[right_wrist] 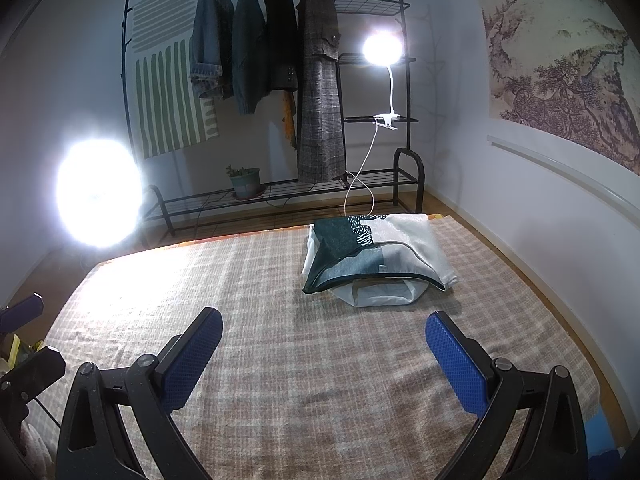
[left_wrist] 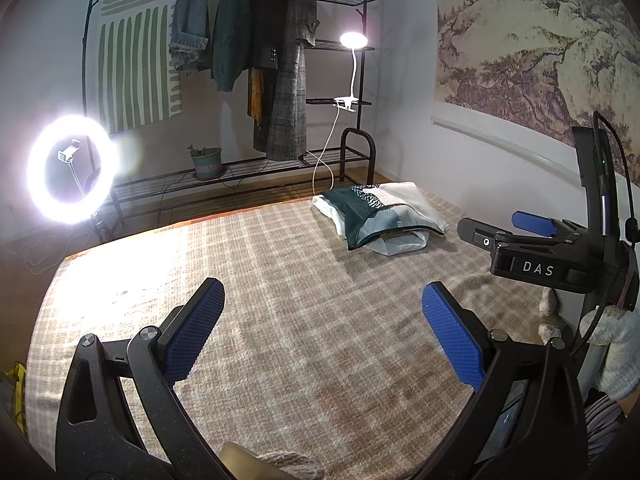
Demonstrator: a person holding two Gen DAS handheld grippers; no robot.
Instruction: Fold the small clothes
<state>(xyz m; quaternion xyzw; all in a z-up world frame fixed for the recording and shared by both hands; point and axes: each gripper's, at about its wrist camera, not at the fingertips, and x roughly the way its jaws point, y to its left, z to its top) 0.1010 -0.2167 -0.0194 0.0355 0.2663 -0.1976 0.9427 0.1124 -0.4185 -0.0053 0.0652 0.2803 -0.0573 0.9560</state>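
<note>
A stack of folded small clothes (left_wrist: pixel 380 214) (right_wrist: pixel 374 256), dark green, teal and white, lies at the far right of a beige plaid blanket (left_wrist: pixel 280 280) (right_wrist: pixel 280 300). My left gripper (left_wrist: pixel 323 312) hovers open over the blanket's near part, nothing between its blue pads (left_wrist: pixel 192 332). My right gripper (right_wrist: pixel 324 344) is also open and empty, well short of the stack. In the left wrist view the right gripper's body (left_wrist: pixel 536 248) shows at the right edge, held by a gloved hand (left_wrist: pixel 616 348). The left gripper's body (right_wrist: pixel 24 360) shows at the left edge of the right wrist view.
A black clothes rack (left_wrist: pixel 240 80) (right_wrist: pixel 280 80) with hanging coats stands beyond the bed, with a potted plant (left_wrist: pixel 206 162) on its low shelf. A bright ring light (left_wrist: pixel 72 168) stands at the left; a clip lamp (left_wrist: pixel 354 40) shines on the rack. Wall at right.
</note>
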